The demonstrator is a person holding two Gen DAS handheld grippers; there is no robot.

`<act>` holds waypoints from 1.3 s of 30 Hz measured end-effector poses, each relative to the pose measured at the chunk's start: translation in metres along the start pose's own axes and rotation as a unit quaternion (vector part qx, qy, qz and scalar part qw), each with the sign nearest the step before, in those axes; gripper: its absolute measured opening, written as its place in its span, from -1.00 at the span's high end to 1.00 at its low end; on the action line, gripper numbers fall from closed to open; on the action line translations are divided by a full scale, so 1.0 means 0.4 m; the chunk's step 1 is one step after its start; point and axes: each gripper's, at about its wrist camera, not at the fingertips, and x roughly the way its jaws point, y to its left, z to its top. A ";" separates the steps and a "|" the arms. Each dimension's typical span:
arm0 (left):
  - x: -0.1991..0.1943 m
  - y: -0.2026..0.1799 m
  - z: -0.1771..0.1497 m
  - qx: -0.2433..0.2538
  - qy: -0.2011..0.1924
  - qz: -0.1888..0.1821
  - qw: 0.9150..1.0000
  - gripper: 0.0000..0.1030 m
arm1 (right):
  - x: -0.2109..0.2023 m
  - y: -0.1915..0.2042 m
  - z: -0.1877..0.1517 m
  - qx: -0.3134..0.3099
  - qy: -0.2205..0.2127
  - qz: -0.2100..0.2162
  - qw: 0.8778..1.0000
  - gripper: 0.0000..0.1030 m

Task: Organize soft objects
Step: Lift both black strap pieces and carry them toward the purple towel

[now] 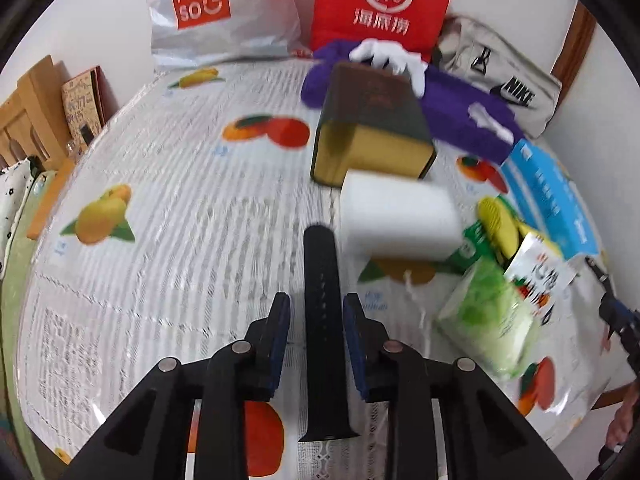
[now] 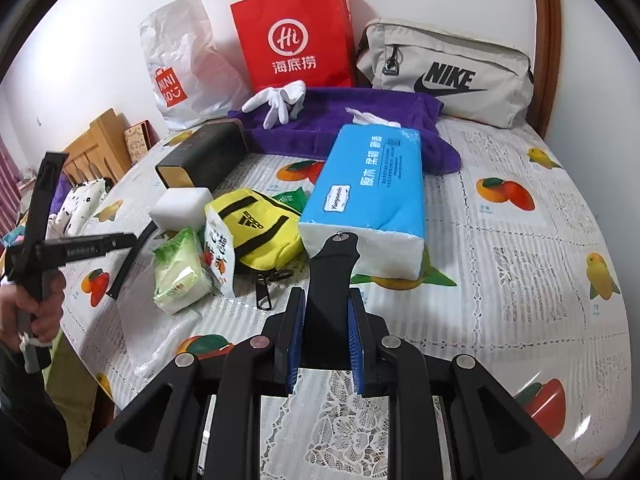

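Note:
In the left wrist view a black perforated strap (image 1: 322,320) lies lengthwise between the blue pads of my left gripper (image 1: 316,300). A small gap shows on each side, so the pads do not press it and the gripper is open. In the right wrist view my right gripper (image 2: 326,296) is shut on a second black strap piece (image 2: 334,260) with a metal pin at its tip, held above the tablecloth. The soft things lie beyond: white sponge block (image 2: 182,208), purple towel (image 2: 340,128), white gloves (image 2: 280,100), blue tissue pack (image 2: 372,184), yellow pouch (image 2: 260,232), green wipes pack (image 2: 180,276).
A dark box with a gold inside (image 2: 204,156) lies on its side by the sponge. A red paper bag (image 2: 296,40), a white Miniso bag (image 2: 180,68) and a beige Nike bag (image 2: 448,68) stand along the wall. A hand (image 2: 40,300) holds the left gripper at the table's left edge.

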 end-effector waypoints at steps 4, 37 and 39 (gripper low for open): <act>0.009 -0.006 -0.006 0.007 -0.010 -0.003 1.000 0.26 | 0.015 -0.004 -0.009 0.002 0.009 -0.002 1.000 0.60; -0.069 0.026 0.002 -0.009 -0.041 -0.013 0.999 0.62 | -0.006 0.047 0.003 -0.020 0.009 0.033 0.999 0.62; -0.086 0.023 0.012 -0.010 -0.048 -0.019 0.999 0.62 | -0.016 0.043 0.013 -0.018 0.005 0.030 0.999 0.61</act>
